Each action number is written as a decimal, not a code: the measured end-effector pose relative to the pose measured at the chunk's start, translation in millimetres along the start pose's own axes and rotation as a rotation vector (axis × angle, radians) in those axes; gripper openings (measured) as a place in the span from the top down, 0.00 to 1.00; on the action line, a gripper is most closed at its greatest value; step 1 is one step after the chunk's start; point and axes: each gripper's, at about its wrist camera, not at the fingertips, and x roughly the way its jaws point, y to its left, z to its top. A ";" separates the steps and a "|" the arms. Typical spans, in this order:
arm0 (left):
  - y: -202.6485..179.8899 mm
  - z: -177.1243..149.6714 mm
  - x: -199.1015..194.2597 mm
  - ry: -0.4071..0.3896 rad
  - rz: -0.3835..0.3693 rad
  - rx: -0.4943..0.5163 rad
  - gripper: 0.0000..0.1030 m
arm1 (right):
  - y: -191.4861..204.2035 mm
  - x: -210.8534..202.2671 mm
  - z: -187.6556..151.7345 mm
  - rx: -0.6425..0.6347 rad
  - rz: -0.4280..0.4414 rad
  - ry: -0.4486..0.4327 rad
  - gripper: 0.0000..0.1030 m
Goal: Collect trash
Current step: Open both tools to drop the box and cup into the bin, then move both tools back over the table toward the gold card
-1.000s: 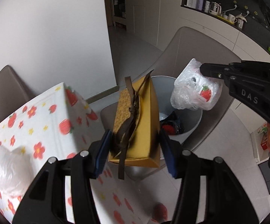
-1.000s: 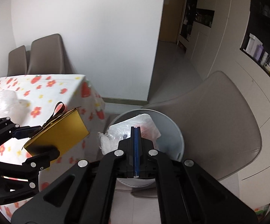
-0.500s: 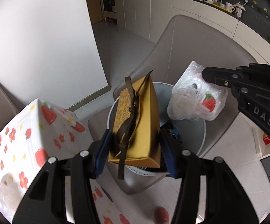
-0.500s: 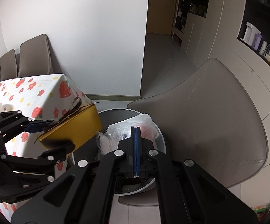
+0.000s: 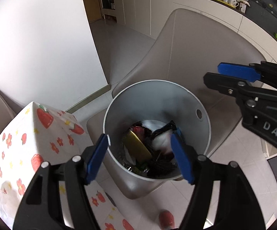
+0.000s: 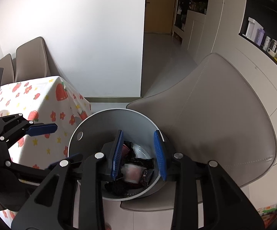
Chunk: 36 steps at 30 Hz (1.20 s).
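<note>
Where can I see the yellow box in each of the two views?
Left wrist: the yellow box lies inside the bin, low and just left of centre, among dark wrappers.
Right wrist: not visible; the right gripper covers much of the bin's inside.
Shared landmark: the round hole in the bin wall.

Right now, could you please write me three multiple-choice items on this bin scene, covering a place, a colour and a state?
1. Where does the grey bin stand?
A. on the tablecloth
B. on the seat of the grey chair
C. on the kitchen counter

2. What colour is the box lying in the bin?
A. gold
B. green
C. white

3. How is the left tool?
A. shut on the box
B. shut on a bag
C. open and empty

Answers:
1 B, the seat shows under the bin.
2 A, its gold face shows among the trash.
3 C, its jaws have just been opening and nothing is between the pads.
</note>
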 end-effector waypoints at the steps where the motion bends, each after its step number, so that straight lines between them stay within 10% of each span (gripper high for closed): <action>1: 2.8 -0.7 0.1 0.000 -0.001 -0.002 0.34 | 1.0 -1.4 -0.6 0.001 0.000 0.000 0.70; 16: 40.9 -51.2 -74.6 -0.055 0.057 -0.078 0.34 | 63.5 -57.3 -8.1 -0.066 0.032 -0.057 0.70; 19: 57.5 -69.0 -95.2 -0.068 0.074 -0.112 0.34 | 88.2 -72.9 -8.6 -0.089 0.046 -0.078 0.55; 36: 206.6 -234.6 -238.1 -0.089 0.299 -0.383 0.29 | 334.6 -135.6 -26.3 -0.328 0.318 -0.091 0.50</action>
